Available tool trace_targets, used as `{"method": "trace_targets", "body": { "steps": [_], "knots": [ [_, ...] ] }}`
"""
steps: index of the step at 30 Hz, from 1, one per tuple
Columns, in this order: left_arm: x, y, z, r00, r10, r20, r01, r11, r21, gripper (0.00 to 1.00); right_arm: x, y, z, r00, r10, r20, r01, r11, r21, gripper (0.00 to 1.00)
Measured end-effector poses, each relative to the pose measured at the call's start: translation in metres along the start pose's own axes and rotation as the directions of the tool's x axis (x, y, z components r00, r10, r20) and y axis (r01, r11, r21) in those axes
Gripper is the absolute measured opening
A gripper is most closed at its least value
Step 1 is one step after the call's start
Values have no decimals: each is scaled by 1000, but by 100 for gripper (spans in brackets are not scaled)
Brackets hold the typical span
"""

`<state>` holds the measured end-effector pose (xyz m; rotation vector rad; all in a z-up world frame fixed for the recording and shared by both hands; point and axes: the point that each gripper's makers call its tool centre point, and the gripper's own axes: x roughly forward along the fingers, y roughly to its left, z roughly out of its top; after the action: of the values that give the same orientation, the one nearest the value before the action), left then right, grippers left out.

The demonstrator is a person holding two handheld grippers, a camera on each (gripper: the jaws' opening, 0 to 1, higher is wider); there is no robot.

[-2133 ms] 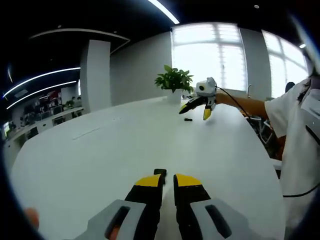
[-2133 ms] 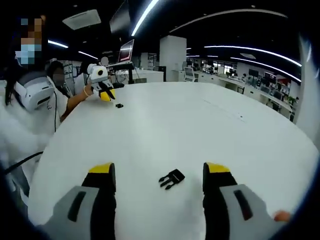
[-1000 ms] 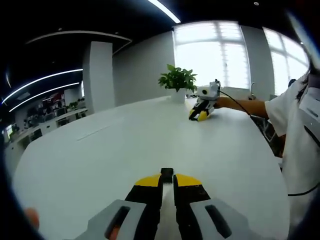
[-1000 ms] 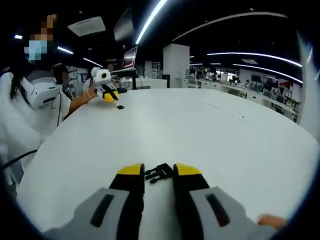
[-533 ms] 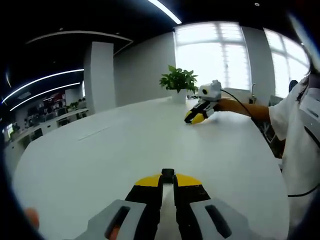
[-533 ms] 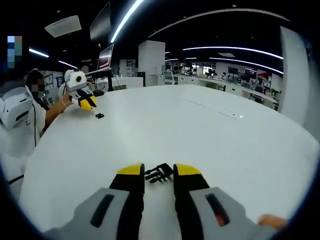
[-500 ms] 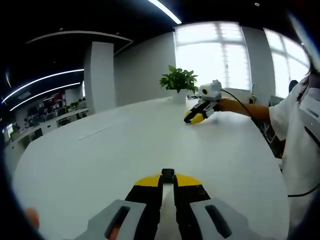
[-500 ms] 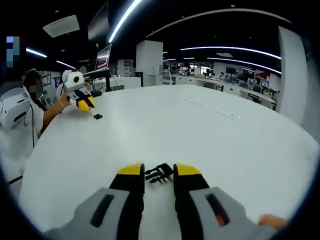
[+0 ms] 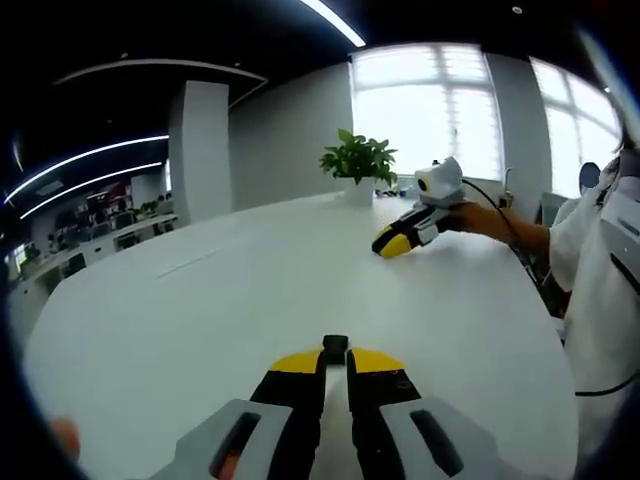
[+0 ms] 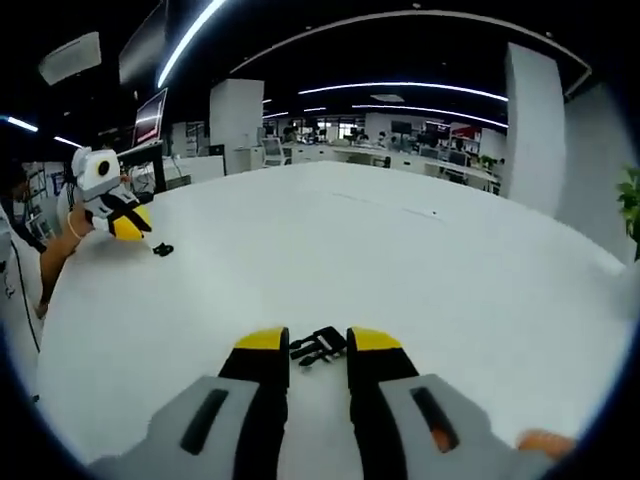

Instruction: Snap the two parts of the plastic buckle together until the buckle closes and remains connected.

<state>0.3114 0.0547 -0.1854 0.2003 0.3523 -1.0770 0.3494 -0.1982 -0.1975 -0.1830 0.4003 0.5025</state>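
White table (image 10: 420,260) carries two grippers, each with fingers clamped on one black buckle part (image 10: 318,346) (image 9: 335,345).

Left gripper (image 9: 335,358) is low over the table with its yellow-tipped jaws pinched tight on a small black piece. Right gripper (image 10: 318,340) is clamped too, jaws close together around a black pronged piece, and its forearm (image 9: 510,222) is stretched well out.
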Motion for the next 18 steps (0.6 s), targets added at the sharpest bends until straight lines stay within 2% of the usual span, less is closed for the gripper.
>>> {"method": "trace_targets", "body": {
  "steps": [7,12,18],
  "knots": [
    [1,-2,0,1000,-4,-2,4,1000,3,7,-4,2,2,996,-84,33,83,996,29,21],
    [0,-2,2,1000,-9,9,9,1000,-10,7,-4,2,-2,993,-111,41,109,992,56,21],
    [1,-3,0,1000,-19,0,19,1000,-11,7,-3,6,-3,994,-103,46,100,993,55,22]
  ]
}}
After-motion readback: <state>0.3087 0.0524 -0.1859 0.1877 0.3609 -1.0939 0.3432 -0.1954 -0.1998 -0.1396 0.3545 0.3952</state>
